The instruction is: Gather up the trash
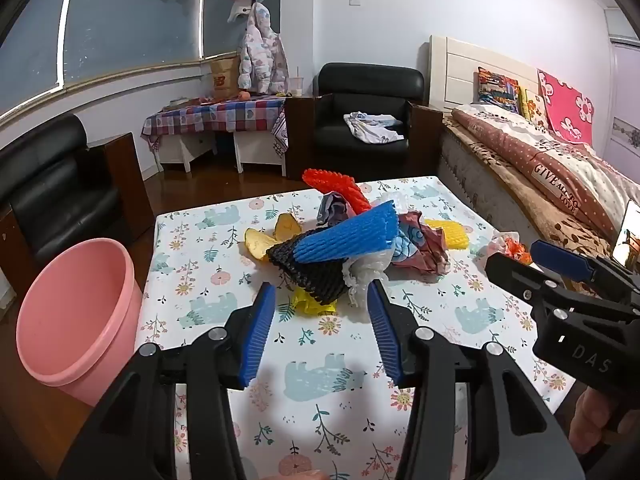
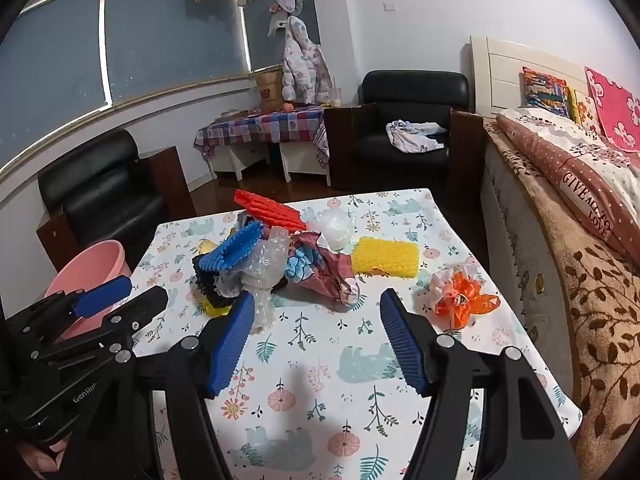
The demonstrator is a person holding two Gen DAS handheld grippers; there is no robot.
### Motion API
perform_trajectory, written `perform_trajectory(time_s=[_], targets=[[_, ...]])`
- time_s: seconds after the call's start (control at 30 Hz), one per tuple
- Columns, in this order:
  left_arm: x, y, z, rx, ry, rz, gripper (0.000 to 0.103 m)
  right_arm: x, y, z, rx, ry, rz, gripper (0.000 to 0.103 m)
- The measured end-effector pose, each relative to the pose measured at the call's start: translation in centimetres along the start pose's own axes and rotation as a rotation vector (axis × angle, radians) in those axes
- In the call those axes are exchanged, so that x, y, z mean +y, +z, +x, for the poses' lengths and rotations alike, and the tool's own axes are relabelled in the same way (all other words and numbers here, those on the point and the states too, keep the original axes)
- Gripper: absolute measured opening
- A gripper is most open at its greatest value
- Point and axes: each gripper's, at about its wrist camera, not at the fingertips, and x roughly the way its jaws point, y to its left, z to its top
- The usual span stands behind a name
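A heap of trash lies mid-table: blue foam net (image 1: 346, 236) (image 2: 234, 250), black foam net (image 1: 310, 270), red foam net (image 1: 338, 188) (image 2: 270, 210), yellow foam net (image 1: 450, 234) (image 2: 386, 258), crumpled patterned paper (image 1: 420, 248) (image 2: 324, 274), clear bubble wrap (image 2: 266, 276), fruit peels (image 1: 272, 236), orange plastic bag (image 2: 464, 296). My left gripper (image 1: 322, 294) is open and empty, just in front of the black net. My right gripper (image 2: 318, 302) is open and empty, near the paper. A pink bucket (image 1: 74, 312) (image 2: 90, 268) stands left of the table.
The table (image 1: 208, 308) has a floral cloth. Black armchairs (image 1: 368, 116) stand behind and left. A bed (image 1: 552, 168) runs along the right side. A checked side table (image 1: 216, 114) is at the back.
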Motion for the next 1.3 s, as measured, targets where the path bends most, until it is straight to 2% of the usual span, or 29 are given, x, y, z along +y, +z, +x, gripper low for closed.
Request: perform_trajectory(time_s=[1.3], targets=[[0.48,0.03,-0.13,-0.008,0.002,-0.008,0.049,0.33,0.17,0.15,0.0,0.001,-0.004,0.065]])
